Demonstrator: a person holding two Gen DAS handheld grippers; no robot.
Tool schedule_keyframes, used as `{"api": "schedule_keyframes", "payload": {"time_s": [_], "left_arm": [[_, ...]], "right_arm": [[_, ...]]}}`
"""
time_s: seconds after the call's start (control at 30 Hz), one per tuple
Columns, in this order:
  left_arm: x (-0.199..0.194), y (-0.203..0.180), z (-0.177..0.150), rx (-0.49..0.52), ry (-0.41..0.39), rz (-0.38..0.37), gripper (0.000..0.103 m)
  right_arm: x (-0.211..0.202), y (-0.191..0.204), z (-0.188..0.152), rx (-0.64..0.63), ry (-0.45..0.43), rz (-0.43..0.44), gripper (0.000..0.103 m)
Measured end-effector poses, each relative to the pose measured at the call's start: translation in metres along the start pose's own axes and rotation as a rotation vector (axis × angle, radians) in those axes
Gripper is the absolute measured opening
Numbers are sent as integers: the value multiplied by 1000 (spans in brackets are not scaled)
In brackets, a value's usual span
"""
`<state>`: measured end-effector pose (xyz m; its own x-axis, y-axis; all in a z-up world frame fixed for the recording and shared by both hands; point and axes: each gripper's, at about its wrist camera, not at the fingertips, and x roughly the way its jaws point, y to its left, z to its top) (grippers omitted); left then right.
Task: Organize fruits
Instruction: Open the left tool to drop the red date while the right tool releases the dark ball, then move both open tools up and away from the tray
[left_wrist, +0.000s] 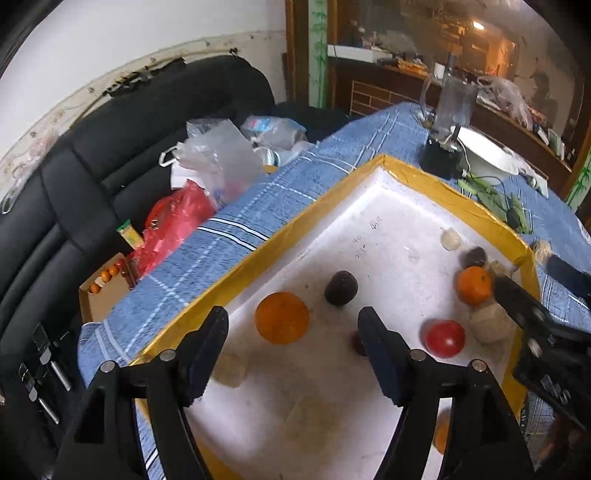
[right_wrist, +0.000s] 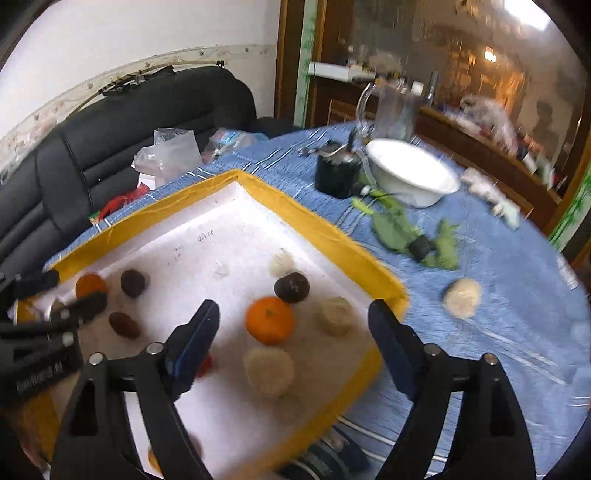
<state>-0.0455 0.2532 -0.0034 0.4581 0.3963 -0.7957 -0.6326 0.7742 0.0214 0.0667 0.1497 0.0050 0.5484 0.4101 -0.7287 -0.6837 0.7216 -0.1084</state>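
**Two open grippers over a tray of fruit**

Much here is hidden or soft. In the left wrist view, the left gripper (left_wrist: 293, 323) covers part of a small dark fruit behind its right finger, and a pale lump and an orange piece near the bottom are cut off by the gripper body. The right wrist view is smeared with motion blur — the far table edge and objects there are hard to make out, and a red fruit is mostly hidden behind the left finger of the right gripper (right_wrist: 293, 317).

We see a white foam tray (left_wrist: 436, 177) with a yellow taped rim on a blue checked tablecloth (left_wrist: 229, 221). Inside it lie a large orange (left_wrist: 282, 317), a dark purple fruit (left_wrist: 341, 288), a red tomato (left_wrist: 444, 338), a smaller orange (right_wrist: 270, 319) and several pale beige round fruits, loosely scattered. One pale fruit (right_wrist: 462, 297) sits outside the tray on the cloth, beside its right corner.

Both grippers hover above the tray with fingers spread wide, holding nothing. A white bowl (right_wrist: 410, 175) stands beyond the tray.
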Motion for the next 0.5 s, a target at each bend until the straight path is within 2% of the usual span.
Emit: {"api": "schedule_keyframes", "payload": {"time_s": [0.07,0.1,0.13,0.33,0.4,0.43,0.5], "left_arm": [[-13,1,-4,1,-20,-20,84],[-19,1,-6,2,-34,-7,85],[-26,2,-9,4,-56,4,86],[-52,5,-22,-17,-97,-21,87],[-57,2,-24,-10,-112,-5,88],[-60,-1,-25,4,-119,0,89],[-64,-5,-27,22,-126,10,103]], "right_arm": [[-21,-1,-8,-24,-29,-4,95],[-35,-1,-16,-46,-46,-3,102],[-46,0,-23,-62,-58,-3,103],[-110,9,-65,-136,-113,60,103],[-122,11,-75,-138,-110,85,103],[-126,11,-79,-140,-103,101,103],[-134,14,-84,-146,-111,101,103]]}}
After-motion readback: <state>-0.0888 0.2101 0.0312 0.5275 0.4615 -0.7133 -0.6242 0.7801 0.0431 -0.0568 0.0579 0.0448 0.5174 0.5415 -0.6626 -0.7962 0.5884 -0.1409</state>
